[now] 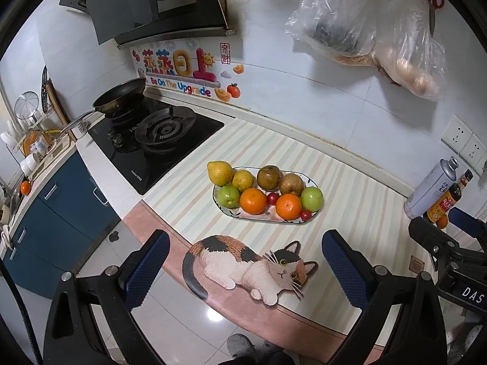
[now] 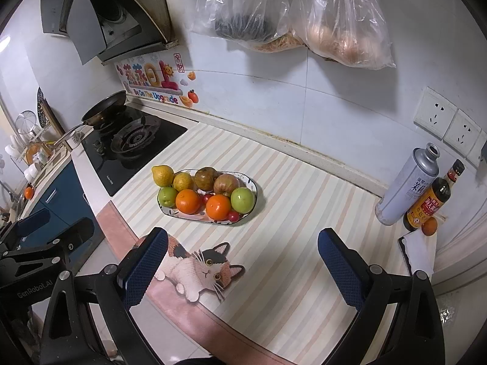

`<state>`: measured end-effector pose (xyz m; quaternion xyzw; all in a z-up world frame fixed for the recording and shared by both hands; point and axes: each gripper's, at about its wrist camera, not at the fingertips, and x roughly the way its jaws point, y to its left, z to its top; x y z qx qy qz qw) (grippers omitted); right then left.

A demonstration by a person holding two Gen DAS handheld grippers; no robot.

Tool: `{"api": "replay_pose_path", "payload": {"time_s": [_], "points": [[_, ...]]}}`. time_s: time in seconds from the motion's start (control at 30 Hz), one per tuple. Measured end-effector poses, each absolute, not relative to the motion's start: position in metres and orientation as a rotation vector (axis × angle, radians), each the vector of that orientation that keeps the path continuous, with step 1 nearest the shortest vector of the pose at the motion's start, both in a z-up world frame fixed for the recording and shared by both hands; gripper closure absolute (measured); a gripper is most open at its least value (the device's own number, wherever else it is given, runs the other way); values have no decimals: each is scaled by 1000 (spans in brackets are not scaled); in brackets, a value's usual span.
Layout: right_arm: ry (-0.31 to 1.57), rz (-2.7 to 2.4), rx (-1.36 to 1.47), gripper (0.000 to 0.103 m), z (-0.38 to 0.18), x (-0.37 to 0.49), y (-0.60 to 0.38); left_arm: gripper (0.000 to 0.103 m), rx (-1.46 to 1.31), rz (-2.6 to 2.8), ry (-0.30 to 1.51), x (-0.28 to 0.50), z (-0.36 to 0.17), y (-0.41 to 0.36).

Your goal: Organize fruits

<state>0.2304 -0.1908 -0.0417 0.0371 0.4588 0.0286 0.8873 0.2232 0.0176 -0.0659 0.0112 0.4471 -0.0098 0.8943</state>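
An oval patterned plate point(image 1: 226, 210) point(image 2: 252, 182) sits on the striped counter mat and holds several fruits: two lemons point(image 1: 219, 172) point(image 2: 162, 175), two green apples point(image 1: 312, 199) point(image 2: 242, 199), two oranges point(image 1: 253, 201) point(image 2: 218, 206), two brownish fruits point(image 1: 268, 177) point(image 2: 205, 178) and small red ones point(image 1: 273, 198) point(image 2: 233, 216). One more small orange point(image 1: 442, 221) point(image 2: 429, 226) lies by the bottles at the right. My left gripper point(image 1: 245, 261) is open and empty, held back from the plate above the counter's front edge. My right gripper point(image 2: 242, 263) is open and empty too, in front of the plate.
A gas hob point(image 1: 158, 140) point(image 2: 134, 146) with a frying pan point(image 1: 120, 95) point(image 2: 105, 106) lies left of the mat. A metal can point(image 2: 408, 182) and a dark sauce bottle point(image 2: 433, 196) stand at the right. Plastic bags point(image 2: 304, 15) hang on the wall. A white pad point(image 2: 418, 252) lies at the right edge.
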Motion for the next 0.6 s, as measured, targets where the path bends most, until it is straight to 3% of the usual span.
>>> {"api": "replay_pose_path", "payload": {"time_s": [0.6], "points": [[951, 63, 80, 2, -42, 228, -192, 1, 24, -17, 919, 222, -65, 15]]}}
